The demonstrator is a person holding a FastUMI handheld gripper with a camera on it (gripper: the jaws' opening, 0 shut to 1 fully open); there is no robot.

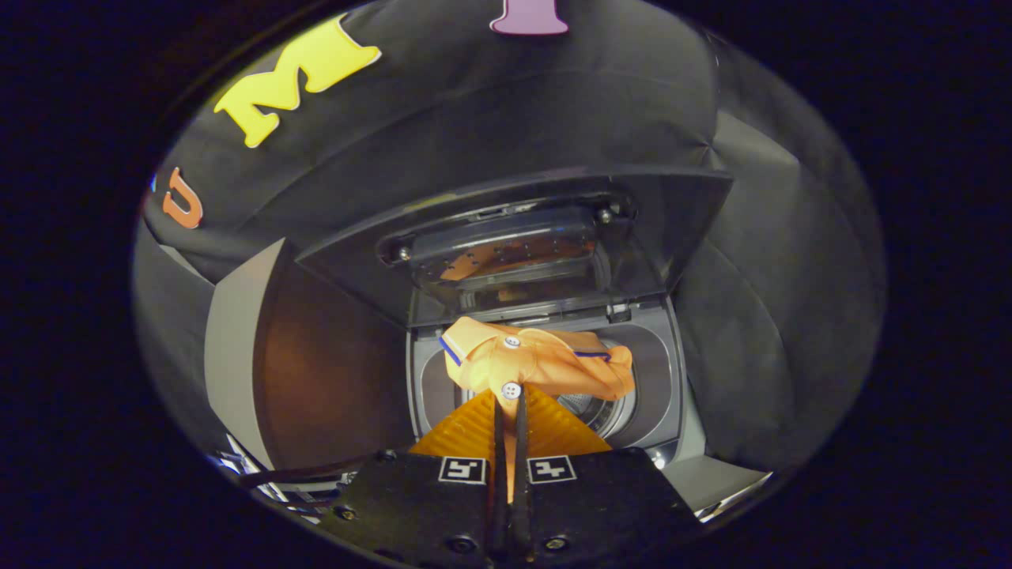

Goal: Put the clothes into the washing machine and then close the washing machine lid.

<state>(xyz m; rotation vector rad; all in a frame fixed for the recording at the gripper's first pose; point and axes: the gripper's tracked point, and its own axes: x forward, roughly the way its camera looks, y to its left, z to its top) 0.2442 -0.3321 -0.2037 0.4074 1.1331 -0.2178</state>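
My gripper (pixel 511 411) is shut on an orange garment (pixel 538 363) with white buttons and a blue trim line. The cloth is pinched between the two fingers and bunches up just ahead of their tips. It hangs above the open mouth of a grey top-loading washing machine (pixel 664 371), whose metal drum (pixel 597 411) shows beneath the cloth. The machine's dark lid (pixel 514 229) stands raised beyond the garment, tilted back, with its clear window reflecting some orange.
A grey and brown panel (pixel 300 371) stands to the left of the machine. Black cloth drapes behind the lid and to the right of the machine. A dark cable (pixel 308 474) runs low on the left beside the gripper body.
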